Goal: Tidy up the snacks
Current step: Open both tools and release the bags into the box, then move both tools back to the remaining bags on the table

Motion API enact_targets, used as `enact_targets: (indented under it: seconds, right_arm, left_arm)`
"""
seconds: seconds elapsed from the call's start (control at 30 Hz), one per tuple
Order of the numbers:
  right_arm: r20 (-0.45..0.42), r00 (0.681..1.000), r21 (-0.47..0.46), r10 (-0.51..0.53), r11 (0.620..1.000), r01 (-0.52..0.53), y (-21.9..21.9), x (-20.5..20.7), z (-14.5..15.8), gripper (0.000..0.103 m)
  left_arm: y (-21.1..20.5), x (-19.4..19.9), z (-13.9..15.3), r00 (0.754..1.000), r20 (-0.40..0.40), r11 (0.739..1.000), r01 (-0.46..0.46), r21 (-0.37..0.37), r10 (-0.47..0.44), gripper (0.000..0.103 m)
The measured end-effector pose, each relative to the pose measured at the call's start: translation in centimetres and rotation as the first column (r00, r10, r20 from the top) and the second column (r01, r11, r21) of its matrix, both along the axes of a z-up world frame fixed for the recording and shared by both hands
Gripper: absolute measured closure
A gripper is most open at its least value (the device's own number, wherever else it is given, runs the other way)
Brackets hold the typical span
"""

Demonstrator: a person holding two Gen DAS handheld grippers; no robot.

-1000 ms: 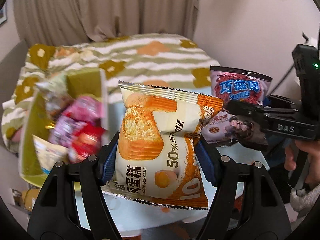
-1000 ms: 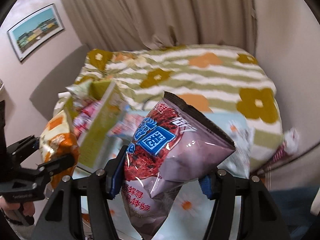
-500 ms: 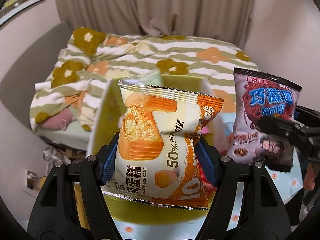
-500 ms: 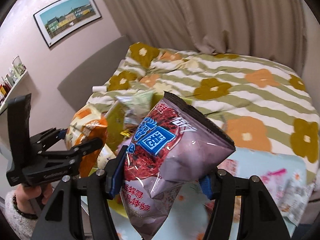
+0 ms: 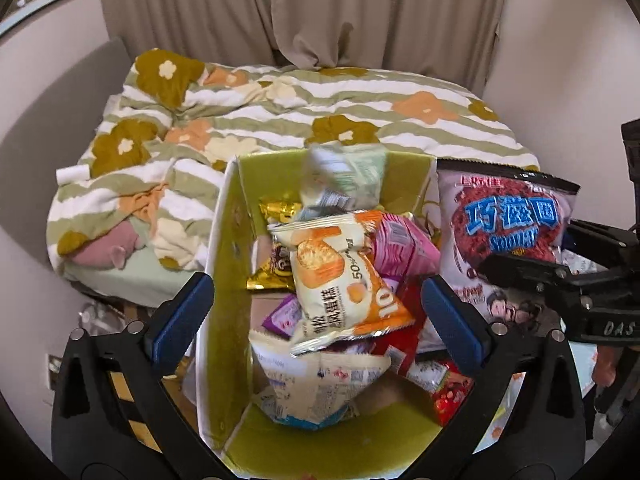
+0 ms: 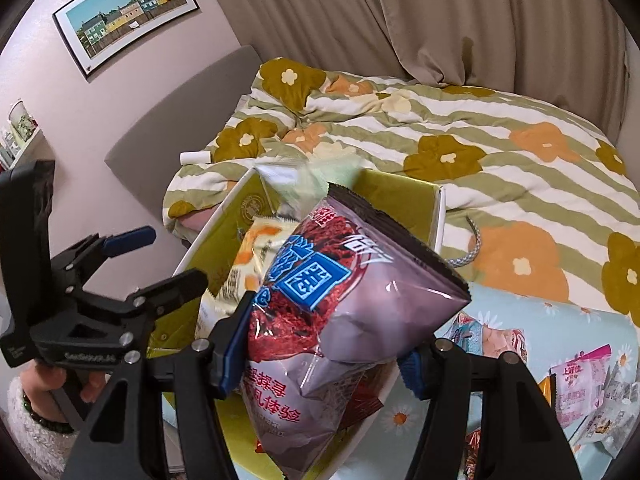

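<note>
- Left claw [image 5: 318,308] spread wide, blue pads well apart, nothing pinched; jaws just sprung open, and the cake packet between them in the frame but touching neither pad.
- Orange-and-cream cake packet [image 5: 340,280] free of the pads, tilted, sitting atop the heap of snacks inside the green box [image 5: 224,240].
- Below the packet, a pale wrapper [image 5: 316,388] near the front wall of the box; red wrappers [image 5: 448,388] at the right, purple and pink ones [image 5: 400,246] tucked around, gold foil [image 5: 276,212] and a blurred pale-green bag [image 5: 348,176] toward the back wall.
- Right claw [image 6: 320,354] clamped on the purple snack bag [image 6: 352,292], pads pressing into its lower half, bag tilted with its dark sealed top up and to the right.
- Purple bag held just over the right rim of the box, seen from the left camera beside the open box, not inside it.
- Left claw visible from the right camera too, a hand [image 6: 48,384] with a bead bracelet and fluffy white sleeve on its handle.
- On the light-blue flowered counter [image 6: 560,312] to the right, more loose snack packets [image 6: 580,376] lying flat.
- Beyond the box, a bed [image 5: 280,112] with a green-striped flower quilt, rumpled at the left.
- Farthest back, beige curtains [image 5: 320,12] and a framed picture [image 6: 124,12] of coloured houses on the wall.
</note>
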State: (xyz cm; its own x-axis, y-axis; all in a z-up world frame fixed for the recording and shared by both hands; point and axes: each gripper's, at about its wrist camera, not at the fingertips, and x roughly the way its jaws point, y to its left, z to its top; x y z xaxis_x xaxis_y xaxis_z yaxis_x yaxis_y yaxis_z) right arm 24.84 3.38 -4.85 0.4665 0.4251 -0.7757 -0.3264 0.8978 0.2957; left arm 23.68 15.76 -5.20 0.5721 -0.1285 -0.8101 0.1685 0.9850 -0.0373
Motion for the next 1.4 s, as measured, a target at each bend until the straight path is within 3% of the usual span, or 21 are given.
enact_targets:
  seconds: [0.37, 0.6, 0.63, 0.67, 0.73, 1.13, 1.4]
  right_arm:
    - [0.016, 1.0, -0.007, -0.007, 1.0, 0.007, 0.8, 0.5, 1.2, 0.045]
    - [0.01, 1.0, -0.01, 0.002, 1.0, -0.001, 2.7, 3.2, 0.5, 0.042]
    - [0.008, 1.0, -0.009, 0.002, 1.0, -0.002, 2.8, 3.6, 0.4, 0.038]
    - [0.001, 1.0, -0.012, 0.0, 1.0, 0.001, 3.1, 3.9, 0.2, 0.022]
    - [0.003, 1.0, -0.025, -0.015, 1.0, 0.015, 3.1, 4.1, -0.1, 0.0]
    - [0.082, 0.995, -0.067, -0.052, 0.996, 0.057, 2.5, 1.6, 1.1, 0.0]
    - [0.123, 0.99, -0.057, -0.069, 0.995, 0.076, 1.9, -1.0, 3.9, 0.0]
  left_arm:
    - [1.4, -2.1, 0.5, 1.0, -0.007, 1.0, -0.009, -0.006, 0.009, 0.0]
    - [2.8, -1.8, 0.1, 0.999, -0.015, 0.999, -0.032, 0.006, 0.033, 0.0]
    - [3.0, -1.7, 0.0, 0.999, -0.017, 0.999, -0.035, 0.003, 0.035, 0.0]
    - [3.1, -1.6, -0.2, 0.999, -0.023, 0.999, -0.038, -0.002, 0.038, 0.0]
    - [3.3, -1.6, -0.6, 0.999, -0.029, 0.999, -0.038, -0.003, 0.038, 0.0]
    - [3.7, -2.3, -0.8, 0.998, -0.045, 0.999, -0.048, -0.02, 0.047, 0.0]
    - [2.9, -3.8, 2.2, 1.0, 0.007, 0.999, -0.028, -0.015, 0.028, 0.0]
